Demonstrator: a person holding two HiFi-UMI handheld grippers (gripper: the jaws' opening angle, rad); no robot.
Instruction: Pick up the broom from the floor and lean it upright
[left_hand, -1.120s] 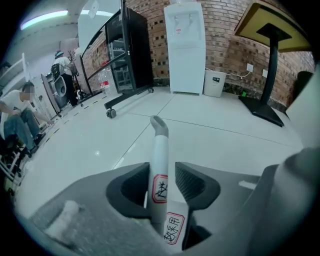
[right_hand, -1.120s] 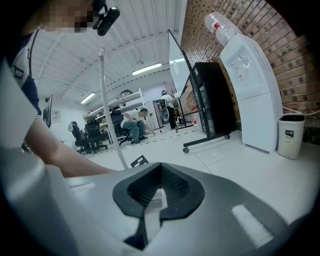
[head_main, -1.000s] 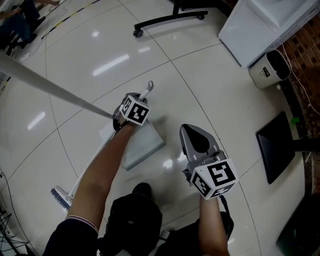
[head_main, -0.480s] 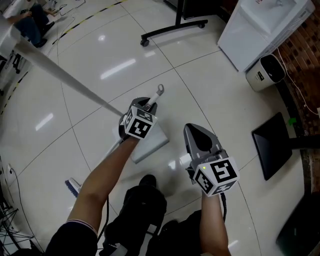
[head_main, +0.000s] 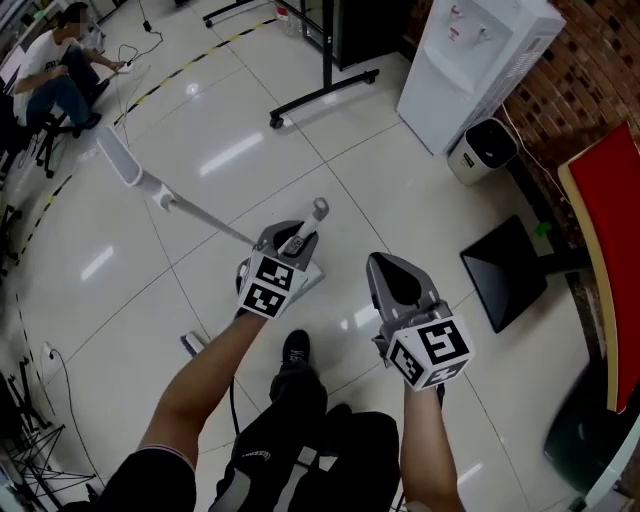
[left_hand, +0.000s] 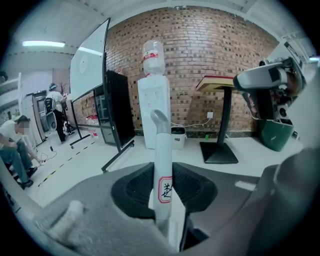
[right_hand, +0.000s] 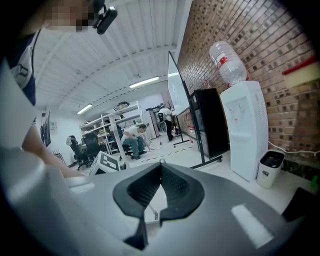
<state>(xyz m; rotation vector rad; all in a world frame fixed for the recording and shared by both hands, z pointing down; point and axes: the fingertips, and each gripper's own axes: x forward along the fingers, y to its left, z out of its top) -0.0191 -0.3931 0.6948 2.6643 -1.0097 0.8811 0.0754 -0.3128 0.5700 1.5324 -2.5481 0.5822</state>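
White broom handle (left_hand: 162, 167) sits pinched in our left gripper (head_main: 298, 240), forearm stretched forward — our right gripper (head_main: 388, 268) alongside, jaws together, empty.

Grey left claw (head_main: 303, 236) and right claw (head_main: 387, 264) bear black-and-white marker cubes (head_main: 268, 286) (dark sleeve (head_main: 150, 468), black trousers (head_main: 300, 450)).

My broom (left_hand: 162, 165) has a pale grey-white handle bearing a white label (left_hand: 165, 189) edged in red. My left hand-held gripper (head_main: 297, 238) and right hand-held gripper (head_main: 397, 272) are grey, with black ribbed pads (left_hand: 196, 187) and black-and-white square-patterned cubes (head_main: 430, 350). The floor (head_main: 400, 170) is glossy white tile; the wall (left_hand: 200, 60) is red-brown brick.
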